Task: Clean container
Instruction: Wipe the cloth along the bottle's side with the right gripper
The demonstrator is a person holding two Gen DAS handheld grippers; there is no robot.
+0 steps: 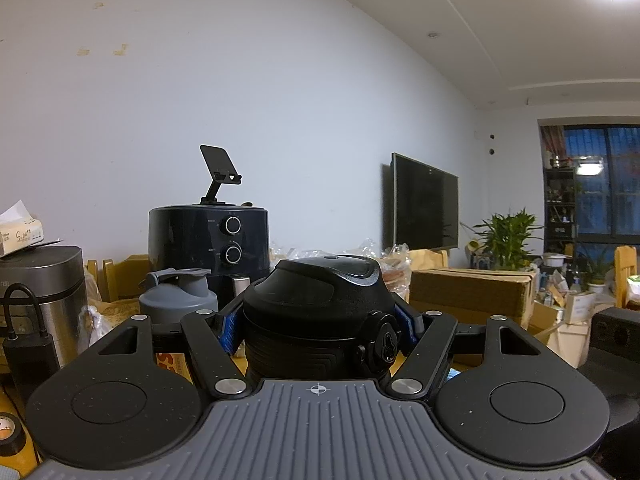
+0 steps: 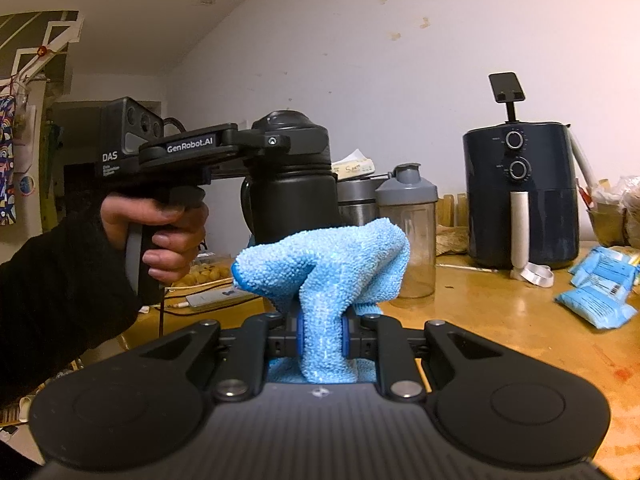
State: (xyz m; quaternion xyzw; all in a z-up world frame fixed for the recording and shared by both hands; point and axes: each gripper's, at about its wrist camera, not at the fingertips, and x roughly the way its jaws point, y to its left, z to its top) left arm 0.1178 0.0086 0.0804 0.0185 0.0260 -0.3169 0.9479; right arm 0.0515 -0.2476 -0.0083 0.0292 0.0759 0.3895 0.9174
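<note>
Sleeve and hand (image 2: 168,236) at far left grip the handle of the left tongs (image 2: 280,142), which point level to the right and are clamped around the lid end of a black bottle (image 2: 294,184). Bottle stands upright, long axis vertical, held up above the wooden tabletop (image 2: 500,312). Seen from the left tongs' own camera, the blue pads (image 1: 230,330) press on both sides of the bottle's neck below its domed cap.

Right tongs (image 2: 322,340) sit near, at centre, almost fully closed on a bunched blue cloth (image 2: 324,264). Cloth rises out of the pads, and its top overlaps the bottle's lower wall; whether they touch cannot be told. Bottle lies straight ahead of the cloth, slightly left and higher.

Judgement: the right hand is the nearer one for wiping, with strokes running up and down the bottle's length.

Farther right stand a grey shaker (image 2: 408,216), an air fryer (image 2: 520,192) and blue packets (image 2: 600,292).
</note>
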